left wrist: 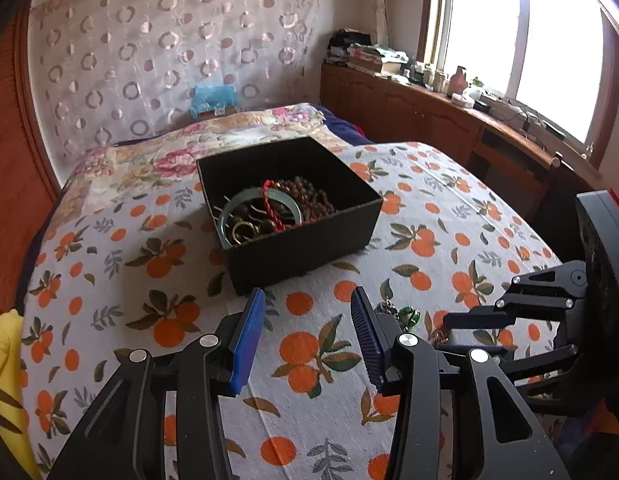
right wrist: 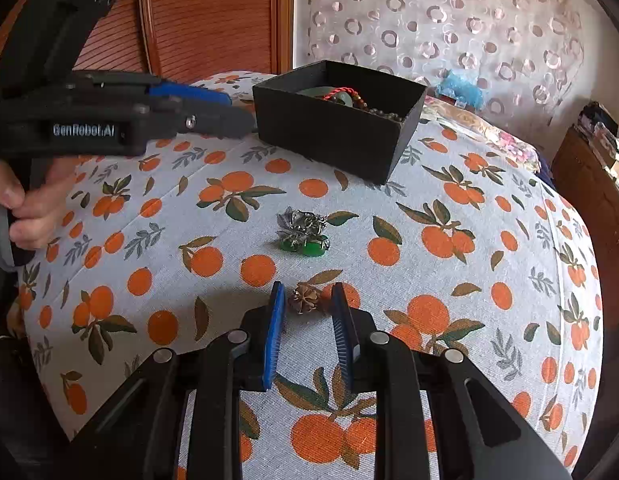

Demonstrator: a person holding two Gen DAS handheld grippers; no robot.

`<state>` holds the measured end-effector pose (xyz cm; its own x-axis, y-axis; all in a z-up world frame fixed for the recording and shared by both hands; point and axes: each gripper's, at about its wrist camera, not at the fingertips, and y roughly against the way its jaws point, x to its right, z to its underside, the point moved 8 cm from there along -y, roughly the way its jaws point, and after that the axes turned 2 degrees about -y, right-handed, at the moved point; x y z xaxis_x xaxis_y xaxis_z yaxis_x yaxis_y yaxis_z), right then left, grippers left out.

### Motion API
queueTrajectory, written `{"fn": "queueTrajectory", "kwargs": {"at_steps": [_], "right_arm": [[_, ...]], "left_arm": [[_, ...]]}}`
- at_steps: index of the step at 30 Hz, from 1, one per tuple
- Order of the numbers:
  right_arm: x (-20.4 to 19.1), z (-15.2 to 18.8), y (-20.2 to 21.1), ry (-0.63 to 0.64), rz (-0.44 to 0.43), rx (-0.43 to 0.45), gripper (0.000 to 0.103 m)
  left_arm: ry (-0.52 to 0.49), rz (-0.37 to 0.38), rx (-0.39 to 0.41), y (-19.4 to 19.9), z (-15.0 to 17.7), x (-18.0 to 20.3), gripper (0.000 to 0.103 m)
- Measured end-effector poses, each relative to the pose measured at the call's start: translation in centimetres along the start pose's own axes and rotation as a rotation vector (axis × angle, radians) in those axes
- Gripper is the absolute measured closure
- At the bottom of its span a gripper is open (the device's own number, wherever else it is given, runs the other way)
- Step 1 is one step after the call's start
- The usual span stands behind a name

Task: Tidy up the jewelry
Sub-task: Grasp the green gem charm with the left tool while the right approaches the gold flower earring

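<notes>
A black box (left wrist: pixel 309 248) (right wrist: pixel 329 140) on the orange-print cloth holds a jade bangle (left wrist: pixel 229 210), a red cord (left wrist: pixel 271 204) and dark bead strings (left wrist: pixel 309 196). A silver piece with green stones (right wrist: pixel 303 234) (left wrist: pixel 405 314) lies on the cloth. A small bronze flower piece (right wrist: pixel 305 299) sits between the tips of my right gripper (right wrist: pixel 307 300), which is open around it. My left gripper (left wrist: pixel 307 300) is open and empty, just before the box; it shows in the right wrist view (right wrist: pixel 229 110) beside the box.
The cloth (right wrist: pixel 469 280) covers a rounded surface that falls away at its edges. A floral bedspread (left wrist: pixel 229 136) lies behind the box. A wooden cabinet (left wrist: pixel 409 108) with clutter runs under the window on the right. A yellow item (left wrist: pixel 5 360) sits at the left edge.
</notes>
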<state>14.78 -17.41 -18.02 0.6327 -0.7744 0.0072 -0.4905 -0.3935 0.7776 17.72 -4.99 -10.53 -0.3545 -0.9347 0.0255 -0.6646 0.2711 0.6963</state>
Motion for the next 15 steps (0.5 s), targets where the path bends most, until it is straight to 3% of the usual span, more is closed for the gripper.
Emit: {"fn": "queueTrajectory", "kwargs": {"at_steps": [3,15], "right_arm": [[0.2,0.0,0.1,0.011,0.006,-0.003,0.086],[3.8,0.4,1.9,-0.057,0.060,0.036,0.086]], "left_arm": [[-0.007,0.013,-0.013,-0.4,0.3,0.6,0.054],[-0.065,0.109,-0.058,-1.9,0.5,5.7,0.054]]}}
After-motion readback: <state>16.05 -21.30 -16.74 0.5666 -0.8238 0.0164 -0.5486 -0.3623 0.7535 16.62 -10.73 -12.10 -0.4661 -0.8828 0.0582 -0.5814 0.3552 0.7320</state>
